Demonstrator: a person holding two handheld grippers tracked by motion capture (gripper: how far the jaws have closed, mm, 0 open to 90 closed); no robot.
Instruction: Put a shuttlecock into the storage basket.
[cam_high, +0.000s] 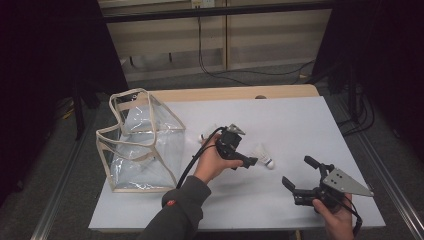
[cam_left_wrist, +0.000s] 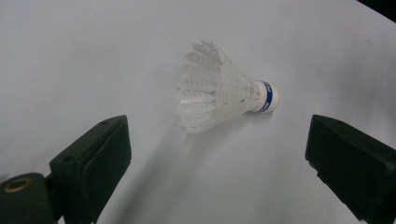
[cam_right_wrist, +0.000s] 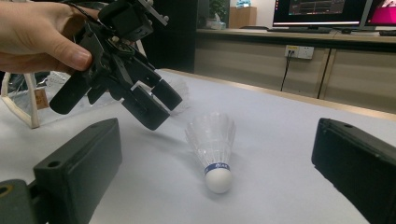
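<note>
A: The left hand-held gripper (cam_high: 248, 161) hangs just above the shuttlecock (cam_high: 263, 156), jaws spread wide and holding nothing. The left hand (cam_high: 212, 161) wraps its body from below, the forearm reaching in from the worktop's near edge.

B: And the shuttlecock itself?

A: It lies on its side on the white worktop (cam_high: 280, 120), near the middle, cork toward the right edge. In the left gripper view the shuttlecock (cam_left_wrist: 223, 88) sits between the two jaws, touching neither.

B: Any writing?

A: A blue band circles the base of the cork, with white letters too blurred to read.

B: The other one?

A: The right hand-held gripper (cam_high: 298, 175) is held low near the near right corner, jaws also wide apart and empty, aimed at the shuttlecock (cam_right_wrist: 212, 149). A clear bag (cam_high: 137, 142) stands at the left edge.
</note>
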